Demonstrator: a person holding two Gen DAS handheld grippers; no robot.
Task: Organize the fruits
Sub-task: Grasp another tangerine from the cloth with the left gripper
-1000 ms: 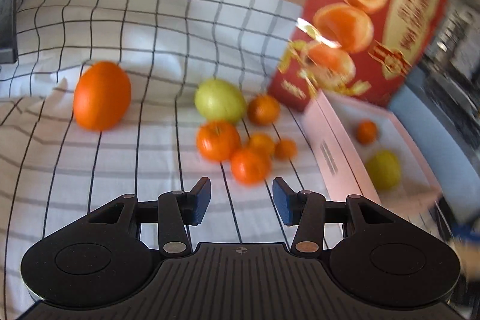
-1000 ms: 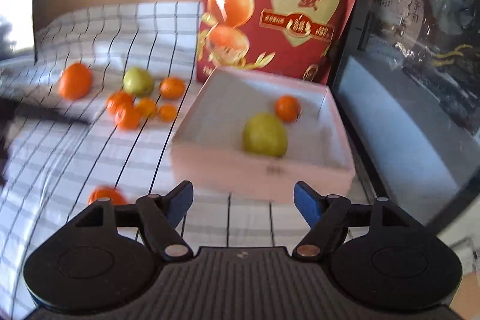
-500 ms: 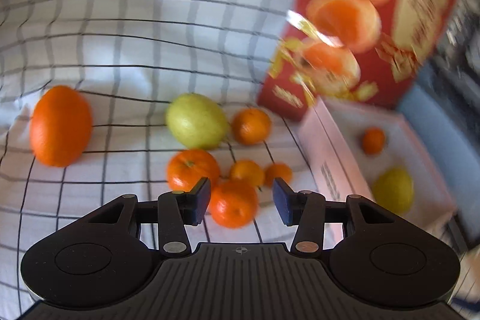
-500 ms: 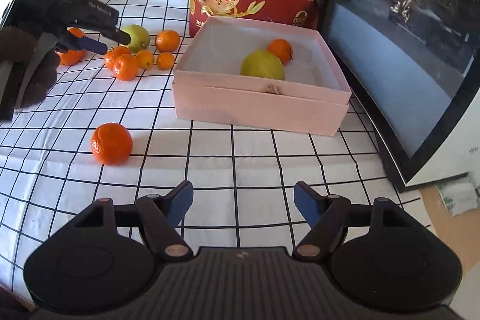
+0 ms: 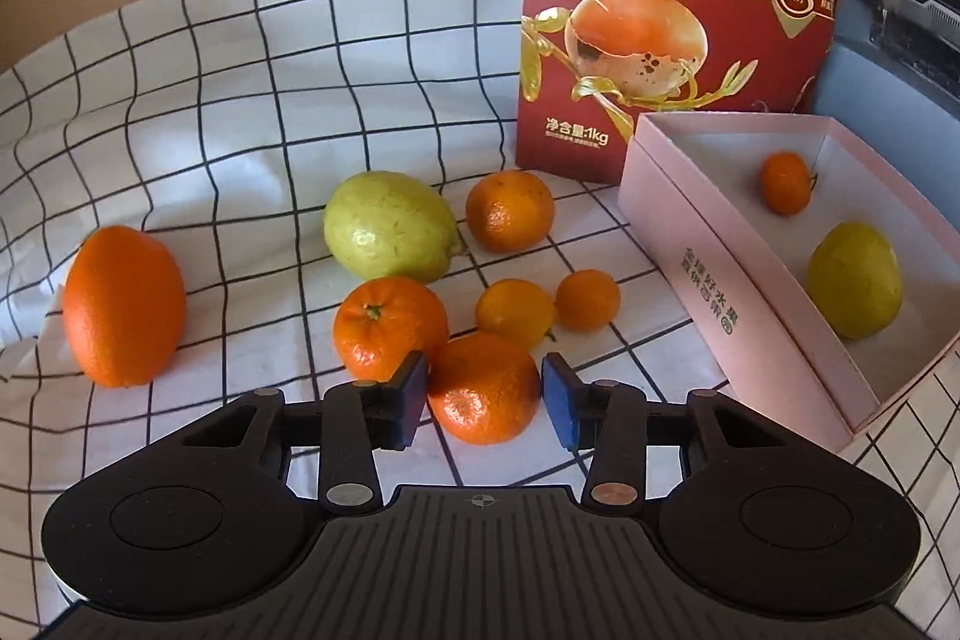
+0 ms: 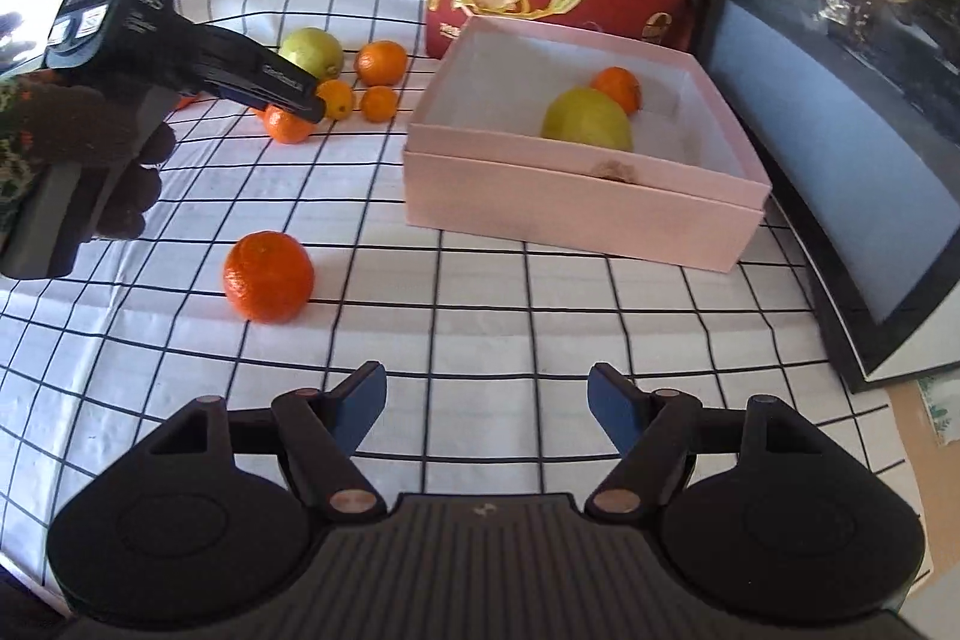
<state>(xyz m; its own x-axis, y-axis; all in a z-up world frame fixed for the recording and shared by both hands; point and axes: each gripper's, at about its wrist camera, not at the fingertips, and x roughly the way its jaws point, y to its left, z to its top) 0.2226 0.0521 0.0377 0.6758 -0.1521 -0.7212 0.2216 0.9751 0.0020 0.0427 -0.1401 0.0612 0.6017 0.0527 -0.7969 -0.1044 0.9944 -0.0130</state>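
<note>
Down on the checked cloth [image 5: 240,100] of the table, the left wrist view shows the left tongs [image 5: 485,397] held low and nearly level, jaws apart on either side of a mandarin [image 5: 483,387]; the blue pads [image 5: 411,391] sit just beside its skin, and I cannot tell whether they touch. Just behind it lie another mandarin [image 5: 390,327], 2 small kumquats [image 5: 516,311], a green lemon [image 5: 390,226], a further mandarin [image 5: 510,210] and, well to the left, a large orange [image 5: 125,307]. To the right stands the pink box [image 5: 708,268], holding 1 small mandarin [image 5: 786,181] and 1 green lemon [image 5: 855,280]. A red bag [image 5: 660,10] stands upright behind.

From the right wrist view, the right tongs [image 6: 486,403] hover above bare cloth with jaws wide apart and nothing between them. A lone mandarin [image 6: 269,276] lies ahead to the left, apart from the pink box [image 6: 576,208]. A gloved left hand [image 6: 90,148] grips the left tool's handle, angled downward so its tips straddle the mandarin [image 6: 288,124] in the far cluster.
</note>
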